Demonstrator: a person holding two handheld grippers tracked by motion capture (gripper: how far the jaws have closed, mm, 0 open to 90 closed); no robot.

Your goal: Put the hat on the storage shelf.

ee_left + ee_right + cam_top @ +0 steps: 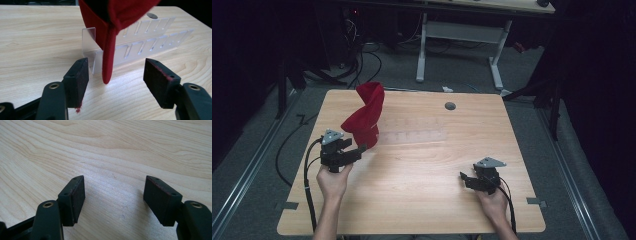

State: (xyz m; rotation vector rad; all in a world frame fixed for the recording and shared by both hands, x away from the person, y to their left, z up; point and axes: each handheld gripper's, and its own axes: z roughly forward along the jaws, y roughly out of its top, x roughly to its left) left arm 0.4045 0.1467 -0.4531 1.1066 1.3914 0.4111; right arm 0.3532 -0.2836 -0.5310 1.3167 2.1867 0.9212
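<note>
- Closest to the lens in my left gripper view are the two black pads (pixel 76 81) of the left gripper (pixel 116 82). Jaws are spread wide, nothing between them except the tip of the cloth hanging into the gap a bit farther out. There's a speck of red fluff stuck on the lower edge of the left pad.
- The red cloth (pixel 112 22) is draped over the near end of a clear plastic rack (pixel 140 48) with rows of slots, and a narrow folded strip of it dangles down almost to the wooden table (pixel 37 37). Can't tell if the tip touches the wood.
- From the high view, the cloth (pixel 364 117) stands up tall and twisted at the left rear part of the table (pixel 422 200), just beyond my left gripper (pixel 354 150), which sits near it without touching.
- Right gripper (pixel 468 179) is well apart, over at the right front of the table, held in a hand (pixel 493 202).
- Right gripper view: jaws (pixel 115 200) wide apart too, holding nothing, just bare wood grain under them.
- Small dark round spot (pixel 450 106) near the back edge of the table.
</note>
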